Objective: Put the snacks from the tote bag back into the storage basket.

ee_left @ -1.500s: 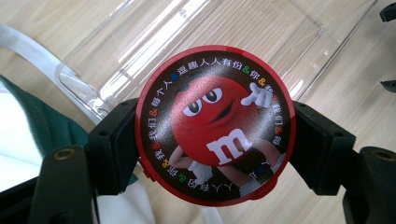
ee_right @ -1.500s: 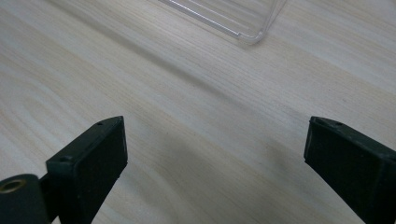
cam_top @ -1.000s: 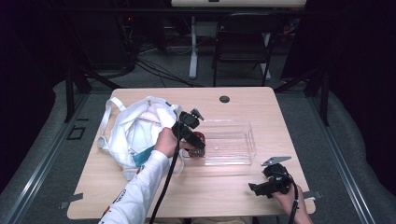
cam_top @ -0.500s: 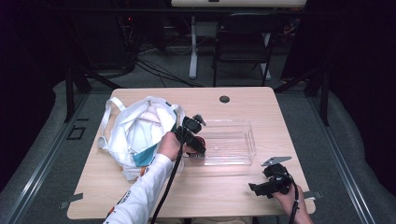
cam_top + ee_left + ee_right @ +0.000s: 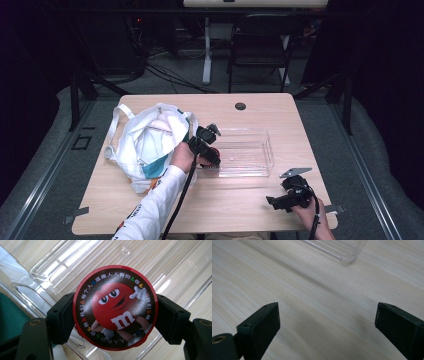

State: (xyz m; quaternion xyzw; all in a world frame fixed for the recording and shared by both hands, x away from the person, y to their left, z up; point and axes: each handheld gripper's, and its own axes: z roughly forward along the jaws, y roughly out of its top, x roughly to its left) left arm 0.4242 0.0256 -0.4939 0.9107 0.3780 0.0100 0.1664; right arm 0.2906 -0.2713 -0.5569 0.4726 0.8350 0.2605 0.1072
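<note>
My left gripper (image 5: 115, 321) is shut on a round red tin (image 5: 115, 307) whose lid shows a red candy character ringed by small writing. The black jaws press on its left and right sides. It hangs over the left end of a clear ribbed plastic tray (image 5: 62, 262). In the high view the left gripper (image 5: 214, 159) sits at the tray's (image 5: 267, 150) left edge, next to a white bag (image 5: 145, 140). My right gripper (image 5: 272, 202) rests low over the table's front right, open, with bare wood between its fingers (image 5: 262, 322).
The white cloth bag lies open at the table's left, with a teal item (image 5: 152, 170) in it and its handles spread out. A small black disc (image 5: 240, 106) sits near the far edge. A corner of the tray (image 5: 347, 257) lies ahead of the right gripper.
The left gripper with the tin has edged slightly nearer along the tray's left end. The right gripper has stayed put.
</note>
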